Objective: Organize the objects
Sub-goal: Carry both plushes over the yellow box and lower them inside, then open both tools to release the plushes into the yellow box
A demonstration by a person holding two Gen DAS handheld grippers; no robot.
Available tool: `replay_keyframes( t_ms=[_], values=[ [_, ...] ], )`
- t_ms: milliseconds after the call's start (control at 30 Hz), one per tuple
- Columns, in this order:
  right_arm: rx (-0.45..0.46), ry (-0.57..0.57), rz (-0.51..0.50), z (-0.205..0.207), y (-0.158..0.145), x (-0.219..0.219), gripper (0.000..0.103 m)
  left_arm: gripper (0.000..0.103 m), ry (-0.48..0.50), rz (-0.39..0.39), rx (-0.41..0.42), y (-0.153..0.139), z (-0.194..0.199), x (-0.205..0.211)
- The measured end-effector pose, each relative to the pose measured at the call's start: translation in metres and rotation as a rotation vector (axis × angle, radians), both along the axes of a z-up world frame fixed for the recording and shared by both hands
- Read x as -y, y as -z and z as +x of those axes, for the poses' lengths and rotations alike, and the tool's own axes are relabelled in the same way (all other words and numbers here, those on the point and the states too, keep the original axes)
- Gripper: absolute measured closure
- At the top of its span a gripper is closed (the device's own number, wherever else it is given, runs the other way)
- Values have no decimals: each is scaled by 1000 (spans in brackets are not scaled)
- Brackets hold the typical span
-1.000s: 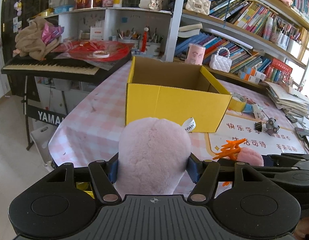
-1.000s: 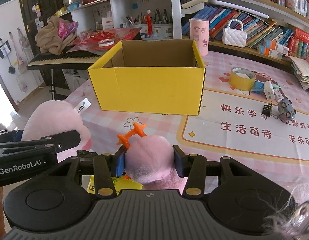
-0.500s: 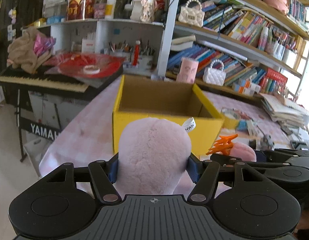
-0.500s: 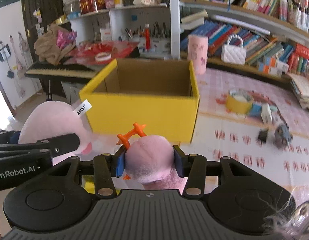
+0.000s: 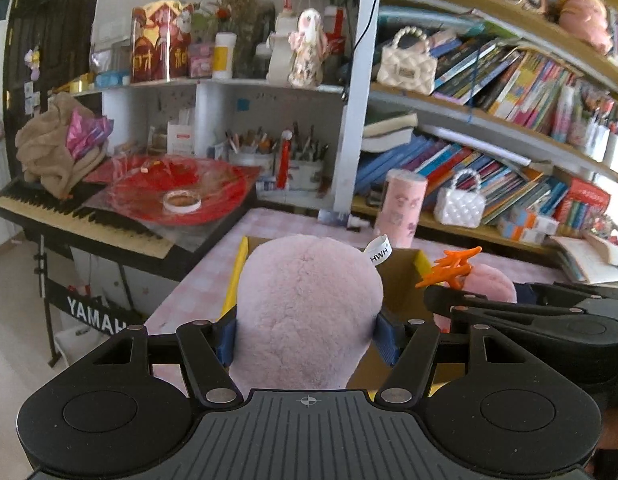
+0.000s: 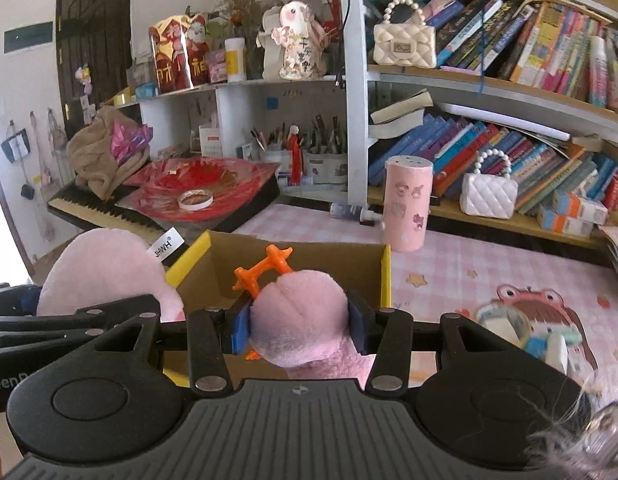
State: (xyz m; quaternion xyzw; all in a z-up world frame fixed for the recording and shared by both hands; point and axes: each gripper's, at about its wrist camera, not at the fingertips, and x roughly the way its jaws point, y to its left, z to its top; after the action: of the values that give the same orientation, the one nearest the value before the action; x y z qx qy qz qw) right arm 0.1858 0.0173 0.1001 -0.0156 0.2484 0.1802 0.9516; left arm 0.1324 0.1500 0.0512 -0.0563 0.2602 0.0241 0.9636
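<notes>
The left gripper [image 5: 307, 330] pinches the large end of a pink plush toy [image 5: 305, 312] between its blue-padded fingers [image 5: 227, 334], the pile bulging above and ahead of the pads. A white sewn-in tag [image 5: 379, 251] stands up from the plush just past the right-hand finger. The right gripper [image 6: 299, 330] is clamped on the toy's smaller pink lobe [image 6: 303, 316], which fills the gap between its fingers [image 6: 239, 330]; an orange plastic piece [image 6: 263, 268] sticks up and forward from the lobe at the inner side of the left-hand finger, and a second orange tip shows below that pad.

Whether the two pink masses are one toy or two cannot be told for certain, but they lie side by side. If they are one body, its long axis runs across from one gripper to the other, roughly level, with the bulky end to the left and the small end with the orange piece to the right. In the left wrist view the right gripper [image 5: 509, 312] sits just beside, to the right.

Just ahead of and below both sets of fingers is the open yellow cardboard box [image 6: 383, 276] on the pink checked worktop [image 6: 469, 264]; the plush is held above its near edge. Beyond the box stands a pink cylindrical container [image 6: 407, 204].
</notes>
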Motion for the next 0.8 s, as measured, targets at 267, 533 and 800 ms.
replay_keyframes(
  t_ms=[267, 533, 800],
  values=[
    [-101, -84, -125, 60, 49, -11, 58, 38, -26, 57, -95, 32, 40, 6],
    [-147, -238, -291, 85, 80, -30, 58, 38, -30, 92, -176, 52, 69, 11],
    [-156, -366, -396, 94, 83, -39, 59, 38, -63, 83, -235, 67, 80, 6]
  ],
)
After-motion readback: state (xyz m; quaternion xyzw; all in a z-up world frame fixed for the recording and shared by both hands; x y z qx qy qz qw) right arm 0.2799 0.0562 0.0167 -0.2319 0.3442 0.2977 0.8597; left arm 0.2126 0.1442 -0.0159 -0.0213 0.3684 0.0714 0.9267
